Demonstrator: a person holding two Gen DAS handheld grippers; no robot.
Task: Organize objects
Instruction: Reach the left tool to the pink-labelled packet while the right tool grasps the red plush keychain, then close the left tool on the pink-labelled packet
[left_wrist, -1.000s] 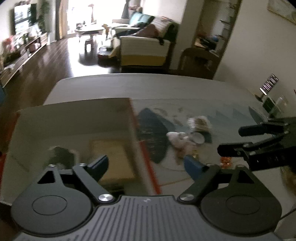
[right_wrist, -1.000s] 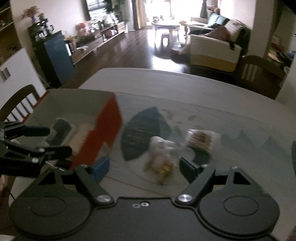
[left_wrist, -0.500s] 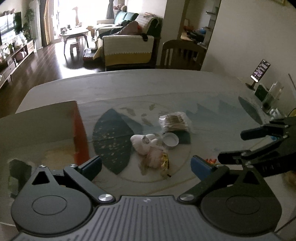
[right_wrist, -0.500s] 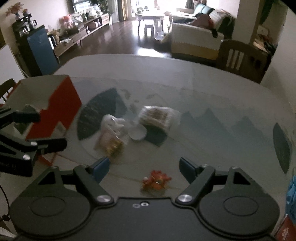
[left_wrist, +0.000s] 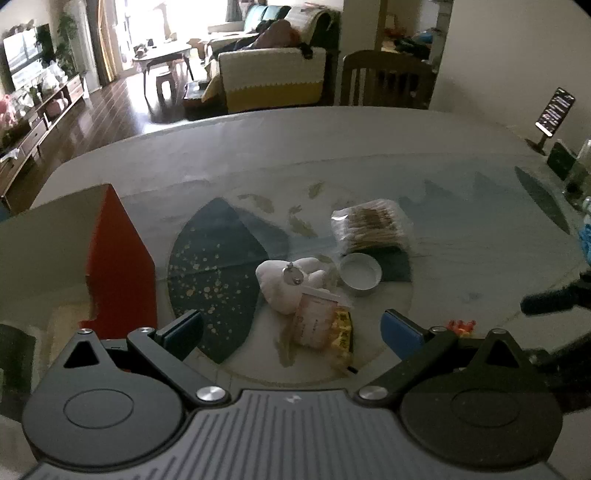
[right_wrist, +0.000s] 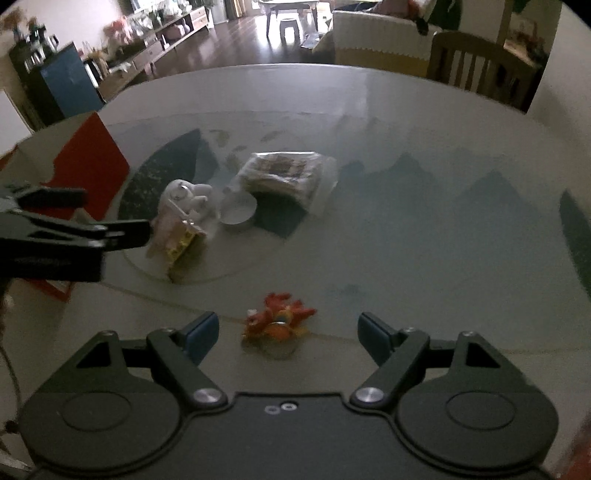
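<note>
Right gripper (right_wrist: 288, 330) spread wide, empty, orange toy (right_wrist: 277, 322) on table (right_wrist: 424, 122) between fingertips. Left gripper (left_wrist: 291, 326) also spread, empty, above snack packet (left_wrist: 321, 325). Beyond packet: white plush (left_wrist: 284, 282), small white dish (left_wrist: 360, 273), bagged swabs (left_wrist: 373, 225) farther. Red-sided box (left_wrist: 118, 266) at far left, clear of grippers.
</note>
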